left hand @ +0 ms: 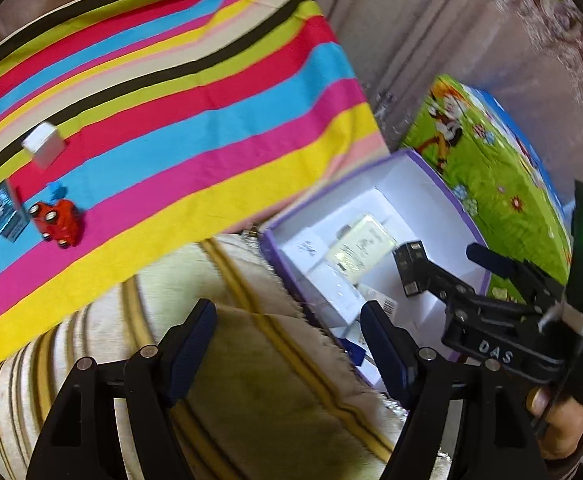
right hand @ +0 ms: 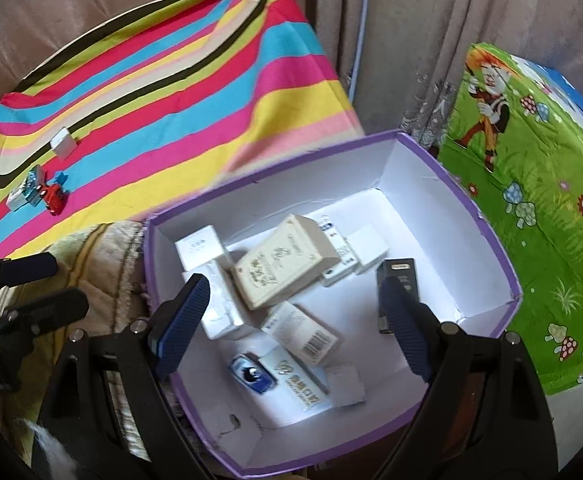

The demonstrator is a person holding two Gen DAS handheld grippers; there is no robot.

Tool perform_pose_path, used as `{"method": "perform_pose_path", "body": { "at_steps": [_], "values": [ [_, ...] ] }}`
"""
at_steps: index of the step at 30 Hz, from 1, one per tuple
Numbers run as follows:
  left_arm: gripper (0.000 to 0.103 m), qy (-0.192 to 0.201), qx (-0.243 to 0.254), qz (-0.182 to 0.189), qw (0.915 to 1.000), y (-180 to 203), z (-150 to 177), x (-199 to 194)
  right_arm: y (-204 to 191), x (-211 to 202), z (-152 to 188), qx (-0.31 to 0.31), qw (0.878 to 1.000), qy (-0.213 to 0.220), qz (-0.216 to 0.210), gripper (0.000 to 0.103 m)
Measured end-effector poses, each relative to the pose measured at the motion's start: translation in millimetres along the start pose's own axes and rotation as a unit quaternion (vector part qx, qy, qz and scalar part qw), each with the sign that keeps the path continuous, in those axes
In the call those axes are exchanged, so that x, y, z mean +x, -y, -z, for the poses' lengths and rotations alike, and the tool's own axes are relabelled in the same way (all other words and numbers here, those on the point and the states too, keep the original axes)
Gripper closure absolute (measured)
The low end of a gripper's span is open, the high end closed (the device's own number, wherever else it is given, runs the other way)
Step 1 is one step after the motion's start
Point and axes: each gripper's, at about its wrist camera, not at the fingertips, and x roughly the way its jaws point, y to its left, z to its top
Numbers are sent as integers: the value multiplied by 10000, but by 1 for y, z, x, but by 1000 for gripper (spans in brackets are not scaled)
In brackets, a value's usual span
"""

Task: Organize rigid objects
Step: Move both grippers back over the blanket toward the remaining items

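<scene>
Holding the left tongs (left hand: 287, 312) spread wide and empty at the bottom of the left wrist view, above the beige rug (left hand: 251, 380); probably parked there while the other side works.

Holding the right tongs (right hand: 293, 286) just as wide at the bottom of the right wrist view, nothing between the pads, poised over the open purple box (right hand: 371, 140). Cannot tell whether the small black box (right hand: 397, 276), upright just beside the pad at centre right, touches it; apparently set down there, or about to be.

Using the purple box as the collecting place, to judge by its contents: a cream box (right hand: 283, 264) tilted across white cartons in the middle, a barcode carton (right hand: 303, 332) below it, a blue item (right hand: 251, 374) at lower centre. Piled loosely, not in rows, so little flat floor for the next piece except on the right of the frame.

Farther off, upper left: a striped cloth (right hand: 171, 80) over the surface, carrying what looks not yet sorted: a red toy car (left hand: 57, 220) on its side, a blue carton (left hand: 9, 212) touching it, a white cube (left hand: 43, 144) apart above them. Nothing in the way from there to the box but the box's own near wall.

Beyond, at right, a green cartoon cloth (right hand: 551, 200); behind everything, a curtain (right hand: 403, 20).
</scene>
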Motion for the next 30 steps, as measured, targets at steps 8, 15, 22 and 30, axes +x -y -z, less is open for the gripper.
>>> {"method": "perform_pose_path", "body": {
  "at_steps": [8,15,22,30],
  "values": [
    [28,203,-524,-121,9983,-49,0,-17,-44,-5,-6,-306,9990,5,-332,14],
    [28,382,-1005,-256,9939,-97,9,-34,-94,-10,-10,-748,9953,34,-619,14],
    [28,520,-1476,-348,9871,-143,23,-52,-137,-10,-11,-1166,9904,24,-743,14],
    [28,526,-1731,-489,9823,-175,30,-58,-174,-6,-11,-1551,9846,-48,-804,14]
  ]
}}
